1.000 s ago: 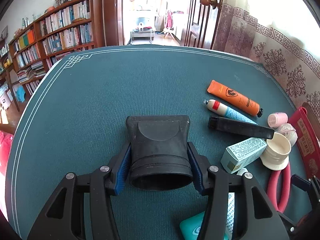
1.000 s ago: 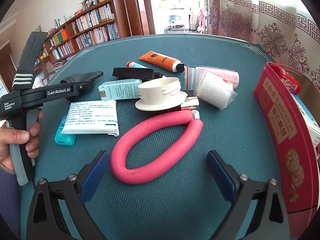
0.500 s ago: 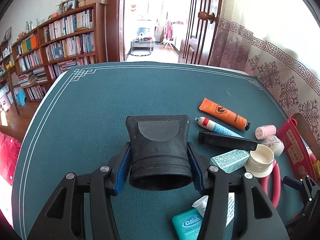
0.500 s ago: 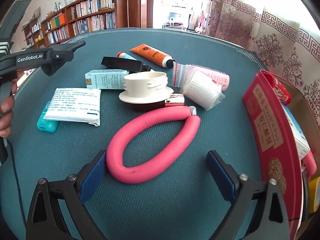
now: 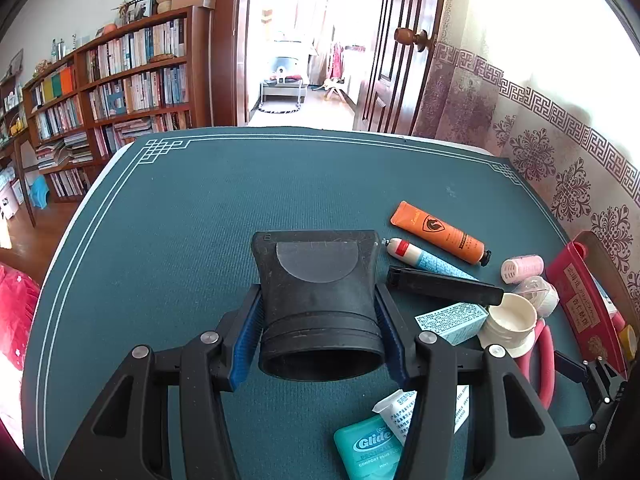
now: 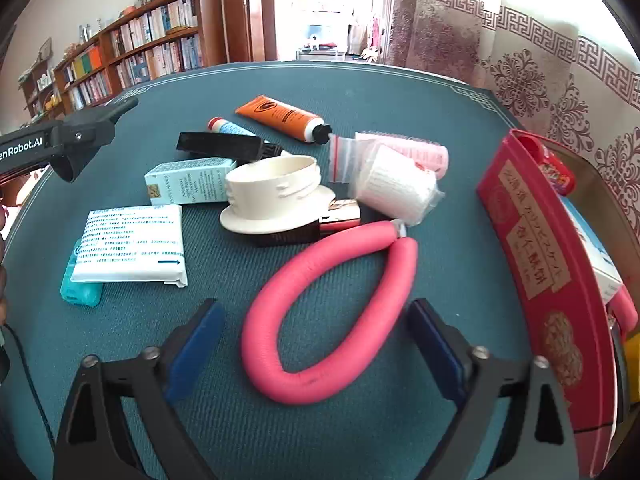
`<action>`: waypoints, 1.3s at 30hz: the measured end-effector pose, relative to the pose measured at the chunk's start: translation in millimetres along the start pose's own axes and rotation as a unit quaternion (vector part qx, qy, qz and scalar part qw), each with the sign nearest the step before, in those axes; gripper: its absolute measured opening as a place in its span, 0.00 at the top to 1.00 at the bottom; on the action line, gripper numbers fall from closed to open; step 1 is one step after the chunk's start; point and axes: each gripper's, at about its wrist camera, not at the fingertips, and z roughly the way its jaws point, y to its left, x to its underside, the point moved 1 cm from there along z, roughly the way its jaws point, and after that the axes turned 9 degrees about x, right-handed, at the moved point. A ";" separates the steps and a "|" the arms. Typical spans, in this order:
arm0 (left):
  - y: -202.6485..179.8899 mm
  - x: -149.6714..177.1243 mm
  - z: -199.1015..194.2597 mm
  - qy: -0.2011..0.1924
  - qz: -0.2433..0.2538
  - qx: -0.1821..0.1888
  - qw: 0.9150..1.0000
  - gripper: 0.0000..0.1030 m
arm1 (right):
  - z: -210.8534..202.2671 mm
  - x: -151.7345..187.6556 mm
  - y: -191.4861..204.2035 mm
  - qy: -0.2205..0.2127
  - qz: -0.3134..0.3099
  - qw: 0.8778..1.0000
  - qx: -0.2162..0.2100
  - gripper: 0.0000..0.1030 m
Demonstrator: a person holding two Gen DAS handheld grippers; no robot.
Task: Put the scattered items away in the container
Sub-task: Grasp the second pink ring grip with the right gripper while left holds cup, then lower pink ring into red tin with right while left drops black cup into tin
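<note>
While my left gripper (image 5: 318,320) has its jaws clamped on a black hair-dryer nozzle (image 5: 318,300), lifted clear of the counter (image 5: 180,240), I log the hazards as follows.

Item 1, nozzle: held by its round collar between the blue pads (image 5: 244,344). The surface looks smooth and tapered, so I judge it could squirm out on the way to the red tin (image 6: 536,272) at the right edge, which already holds several things.

Item 2, route: the tin sits right of the whole clutter. A low pass could clip the cream screw-top lid (image 6: 276,196), perched on a dark object, or the black comb (image 6: 220,146).

Item 3, right gripper (image 6: 316,348): jaws spread wide and empty, straddling the near bend of the pink foam hair roller (image 6: 320,300) without touching it. If I close there, the soft loop may flex and drag the wrapped white roll (image 6: 400,188) touching its far end.

Item 4, crossing paths: both grippers want the same tin, so collision is a risk if they move together.

Item 5, remaining scatter: orange tube (image 6: 282,116), small red-capped tube (image 5: 424,258), pale blue carton (image 6: 188,182), white sachet (image 6: 132,246) lying over a teal Glide floss box (image 5: 370,450), pink rollers in a bag (image 6: 404,152). Stacked pieces may shift when neighbours are lifted.
</note>
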 end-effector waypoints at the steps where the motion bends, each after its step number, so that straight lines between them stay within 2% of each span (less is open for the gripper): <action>1: -0.2 -0.1 0.1 0.000 -0.001 0.000 1.000 0.46 | -0.9 0.1 -2.9 -0.002 0.003 1.000 0.000 0.28; 4: -3.2 -0.2 -0.7 0.000 -0.001 0.004 1.000 0.46 | -4.1 2.4 -8.4 -0.007 0.011 1.000 -0.017 0.32; 8: -6.8 -0.4 -4.4 -0.004 0.001 0.010 1.000 0.46 | -13.8 3.9 -8.3 -0.017 0.022 0.997 -0.077 0.33; 14: -12.9 -2.5 -9.6 -0.010 0.005 0.019 1.000 0.46 | -45.8 1.4 -3.6 -0.074 0.025 0.992 -0.095 0.33; 20: -24.9 -3.0 -12.7 -0.012 0.017 0.031 0.999 0.46 | -62.6 -6.7 -29.1 -0.110 0.060 0.990 -0.071 0.32; 25: -40.4 -1.3 -14.9 -0.012 0.036 0.038 0.999 0.46 | -73.8 -12.4 -67.9 -0.137 0.100 0.985 -0.022 0.32; 33: -64.5 1.6 -18.5 -0.011 0.060 0.050 0.997 0.46 | -73.9 0.2 -128.9 -0.118 0.158 0.979 0.041 0.32; 39: -87.0 2.0 -20.9 -0.010 0.082 0.055 0.995 0.46 | -70.2 14.1 -157.6 -0.104 0.183 0.976 0.061 0.31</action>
